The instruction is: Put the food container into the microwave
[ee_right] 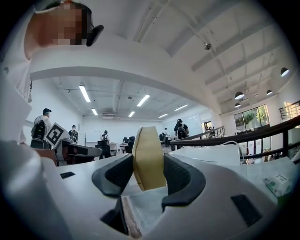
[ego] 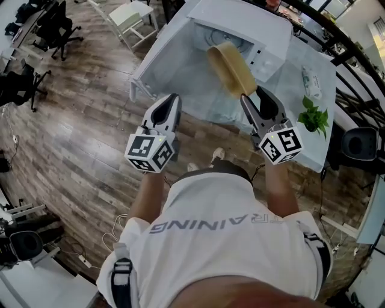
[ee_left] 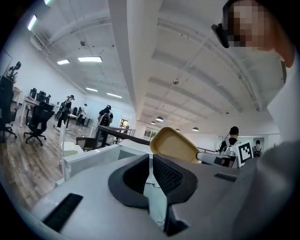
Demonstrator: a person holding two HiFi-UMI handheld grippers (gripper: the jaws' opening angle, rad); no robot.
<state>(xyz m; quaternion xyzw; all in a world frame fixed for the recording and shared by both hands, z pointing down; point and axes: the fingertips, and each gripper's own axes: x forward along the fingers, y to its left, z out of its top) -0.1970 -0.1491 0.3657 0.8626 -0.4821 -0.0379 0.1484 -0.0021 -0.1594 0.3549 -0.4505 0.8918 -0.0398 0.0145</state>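
The tan food container (ego: 230, 67) is held on edge in my right gripper (ego: 253, 94), whose jaws are shut on its near end. In the right gripper view the container (ee_right: 148, 157) stands upright between both pads. It hangs in front of the open cavity of the white microwave (ego: 242, 23), whose door (ego: 157, 60) is swung out to the left. My left gripper (ego: 172, 99) hovers left of the container, near the door, shut with nothing in it. In the left gripper view its pads (ee_left: 161, 174) meet, and the container (ee_left: 172, 144) shows beyond them.
The microwave stands on a pale table (ego: 296, 96) that also bears a small potted plant (ego: 314, 117) and a white packet (ego: 311, 81). A white chair (ego: 133, 18) is behind the door. Black office chairs (ego: 57, 27) stand far left; a dark railing (ego: 355, 54) runs at right.
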